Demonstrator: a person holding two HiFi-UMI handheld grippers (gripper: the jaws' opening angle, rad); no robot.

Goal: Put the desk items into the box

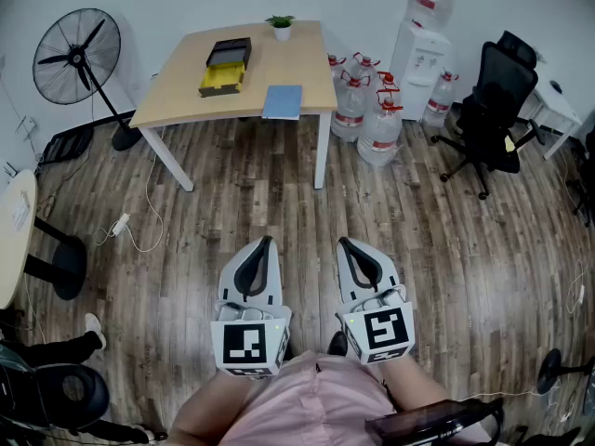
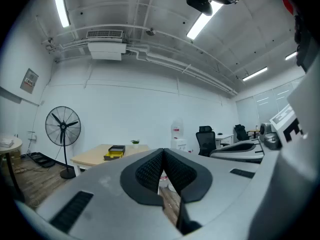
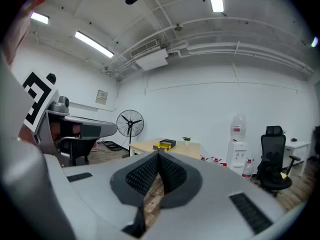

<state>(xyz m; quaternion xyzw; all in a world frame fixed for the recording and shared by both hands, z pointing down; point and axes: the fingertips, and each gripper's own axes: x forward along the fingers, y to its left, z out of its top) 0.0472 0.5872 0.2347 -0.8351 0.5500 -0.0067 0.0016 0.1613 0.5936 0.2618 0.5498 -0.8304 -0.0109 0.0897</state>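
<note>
The desk (image 1: 186, 86) stands well ahead of both my claws, so I judge the step in hand is walking up to it. My left claw (image 1: 263, 244) and right claw (image 1: 346, 246) are pressed closed on nothing, and I should spread them before reaching. Ahead and left sits the black box (image 1: 230, 54), with a yellow piece (image 1: 220, 80) touching it. The blue notebook (image 1: 283, 100) lies nearer, and the small plant (image 1: 281, 26) is farthest.

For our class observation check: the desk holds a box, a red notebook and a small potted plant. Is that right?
No: the head view shows the notebook is blue, not red. The desk does hold the box and small potted plant.
</note>
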